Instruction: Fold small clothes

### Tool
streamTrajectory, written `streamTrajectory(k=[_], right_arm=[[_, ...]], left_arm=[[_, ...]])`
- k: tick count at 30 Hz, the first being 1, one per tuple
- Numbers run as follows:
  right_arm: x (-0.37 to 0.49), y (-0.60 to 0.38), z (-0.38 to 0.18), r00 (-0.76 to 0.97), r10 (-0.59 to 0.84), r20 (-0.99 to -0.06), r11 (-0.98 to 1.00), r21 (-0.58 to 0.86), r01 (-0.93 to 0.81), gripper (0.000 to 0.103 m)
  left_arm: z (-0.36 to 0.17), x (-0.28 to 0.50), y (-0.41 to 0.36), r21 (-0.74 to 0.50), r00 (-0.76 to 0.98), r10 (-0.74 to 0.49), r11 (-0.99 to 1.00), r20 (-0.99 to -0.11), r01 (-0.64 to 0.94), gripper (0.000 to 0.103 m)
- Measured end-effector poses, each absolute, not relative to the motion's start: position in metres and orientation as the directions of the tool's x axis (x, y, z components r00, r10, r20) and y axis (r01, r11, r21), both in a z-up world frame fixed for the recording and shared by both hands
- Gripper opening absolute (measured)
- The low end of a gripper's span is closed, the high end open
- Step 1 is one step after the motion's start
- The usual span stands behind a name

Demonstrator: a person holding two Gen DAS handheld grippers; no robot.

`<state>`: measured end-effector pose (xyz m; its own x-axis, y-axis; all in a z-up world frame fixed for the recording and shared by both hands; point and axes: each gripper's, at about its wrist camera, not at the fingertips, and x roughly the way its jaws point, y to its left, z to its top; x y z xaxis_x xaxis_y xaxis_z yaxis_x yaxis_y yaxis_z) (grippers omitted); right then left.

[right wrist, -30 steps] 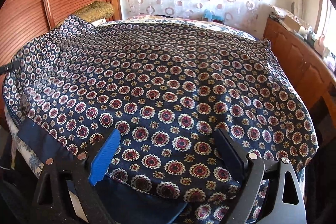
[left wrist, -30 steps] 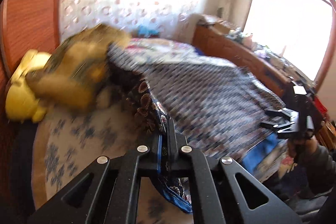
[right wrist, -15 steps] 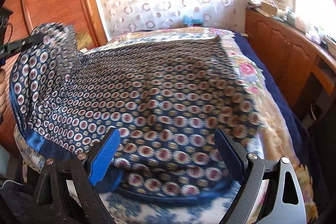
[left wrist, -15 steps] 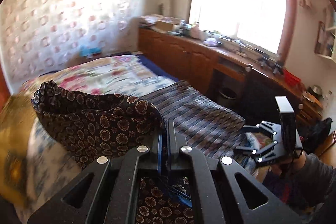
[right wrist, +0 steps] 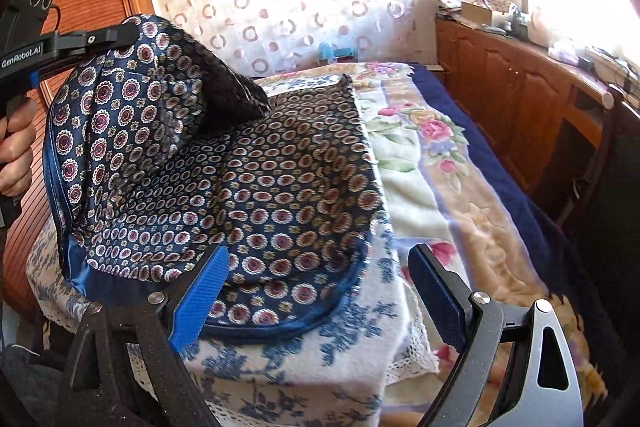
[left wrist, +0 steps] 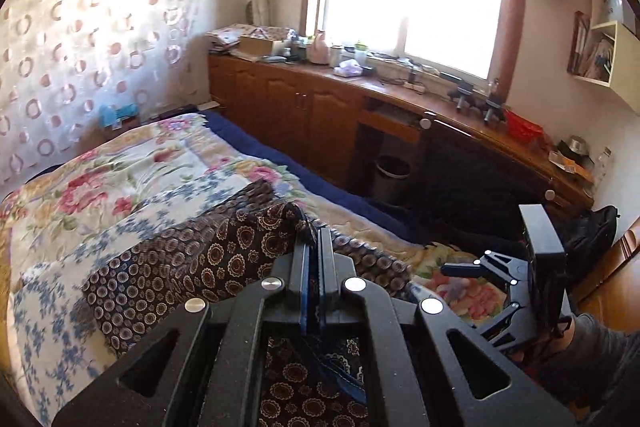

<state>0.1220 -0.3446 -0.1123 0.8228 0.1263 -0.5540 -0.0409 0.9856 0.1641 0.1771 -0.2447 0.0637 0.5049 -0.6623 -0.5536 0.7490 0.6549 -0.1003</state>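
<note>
First fold underway: my left tongs [right wrist: 120,37] clenched on shorts [right wrist: 256,195] edge, lifted over bed [right wrist: 400,163]; right tongs [right wrist: 316,291] released. Rest unfolded.

Bed [right wrist: 404,195] right half free; cabinets [right wrist: 516,95] beyond — wall.

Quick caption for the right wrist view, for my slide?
Left gripper lifts one edge of the patterned navy cloth over the bed; the right gripper hovers open.

One patterned garment [right wrist: 248,179], one bed [right wrist: 424,195], two grippers.
</note>
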Motion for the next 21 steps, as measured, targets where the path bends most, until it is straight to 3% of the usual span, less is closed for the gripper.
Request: streamTrajectory(k=[10, 11, 14, 16, 18, 21], right_arm=[[0.121, -0.356, -0.112, 0.819, 0.131, -0.559, 0.982, 0.186, -0.031, 0.092], [0.124, -0.356, -0.113, 0.818, 0.131, -0.561, 0.982, 0.186, -0.03, 0.092], [0.124, -0.356, -0.111, 0.818, 0.128, -0.561, 0.982, 0.185, -0.027, 0.092], [0.125, -0.356, -0.11, 0.819, 0.126, -0.559, 0.982, 0.185, -0.025, 0.092], [0.126, -0.356, -0.107, 0.822, 0.125, -0.556, 0.983, 0.183, -0.026, 0.092], [0.133, -0.354, -0.107, 0.822, 0.129, -0.555, 0.983, 0.181, -0.032, 0.092]], left_arm=[[0.045, 0.189, -0.274, -0.128, 0.445, -0.652, 0.638, -0.614, 0.759, 0.004], [0.044, 0.191, -0.27, -0.128, 0.448, -0.647, 0.644, -0.617, 0.754, 0.01], [0.041, 0.195, -0.256, -0.124, 0.476, -0.636, 0.668, -0.608, 0.734, 0.042], [0.036, 0.199, -0.245, -0.127, 0.481, -0.626, 0.68, -0.614, 0.722, 0.051], [0.028, 0.202, -0.231, -0.117, 0.499, -0.602, 0.702, -0.623, 0.702, 0.075], [0.012, 0.208, -0.213, -0.101, 0.511, -0.563, 0.73, -0.65, 0.676, 0.077]])
